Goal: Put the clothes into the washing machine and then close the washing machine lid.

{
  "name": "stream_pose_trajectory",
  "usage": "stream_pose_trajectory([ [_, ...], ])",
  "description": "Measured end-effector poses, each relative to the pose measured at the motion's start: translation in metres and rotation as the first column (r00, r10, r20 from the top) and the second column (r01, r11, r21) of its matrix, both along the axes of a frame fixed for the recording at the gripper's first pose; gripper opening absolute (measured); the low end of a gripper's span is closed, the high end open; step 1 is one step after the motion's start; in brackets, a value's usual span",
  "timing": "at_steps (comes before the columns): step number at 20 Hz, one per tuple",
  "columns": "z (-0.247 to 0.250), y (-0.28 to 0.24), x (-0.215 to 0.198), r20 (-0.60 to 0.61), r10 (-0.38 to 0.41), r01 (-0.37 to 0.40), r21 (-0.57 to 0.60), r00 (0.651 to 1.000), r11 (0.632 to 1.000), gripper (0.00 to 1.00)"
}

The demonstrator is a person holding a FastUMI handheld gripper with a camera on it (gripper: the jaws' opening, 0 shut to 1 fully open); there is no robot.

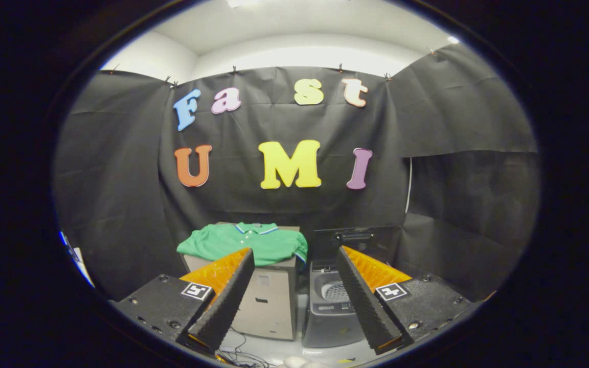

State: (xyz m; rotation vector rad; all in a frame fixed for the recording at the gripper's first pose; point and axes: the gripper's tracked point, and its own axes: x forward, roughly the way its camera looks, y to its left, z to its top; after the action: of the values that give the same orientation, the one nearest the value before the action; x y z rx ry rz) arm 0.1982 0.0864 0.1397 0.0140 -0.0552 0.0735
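Approach stage. The claw (pixel 294 255), released and empty, faces a folded green polo shirt (pixel 246 243) atop a grey box-shaped cabinet (pixel 269 301); beside it, the dark top-loading washing machine (pixel 333 306) stands lid-up. Next: advance, grip the shirt.

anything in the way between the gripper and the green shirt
Nothing. In the gripper view the open gripper has only air before the green shirt, which lies on a box beside the open washing machine.

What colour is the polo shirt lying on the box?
Green shirt, with a blue-and-white trimmed collar, in the gripper view beyond the open gripper.
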Motion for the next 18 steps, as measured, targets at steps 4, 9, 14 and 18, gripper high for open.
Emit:
stream_pose_trajectory([
  [4, 0.032, 0.035, 0.067, 0.002, 0.062, -0.062, 0.012, 0.998, 0.998, 1.0],
  [9, 0.054, 0.088, 0.155, -0.041, 0.146, -0.146, 0.011, 0.988, 0.989, 1.0],
  [14, 0.055, 0.137, 0.225, -0.124, 0.197, -0.194, 0.035, 0.973, 0.98, 1.0],
  [18, 0.03, 0.169, 0.276, -0.234, 0.191, -0.19, 0.024, 0.953, 0.981, 1.0],
])
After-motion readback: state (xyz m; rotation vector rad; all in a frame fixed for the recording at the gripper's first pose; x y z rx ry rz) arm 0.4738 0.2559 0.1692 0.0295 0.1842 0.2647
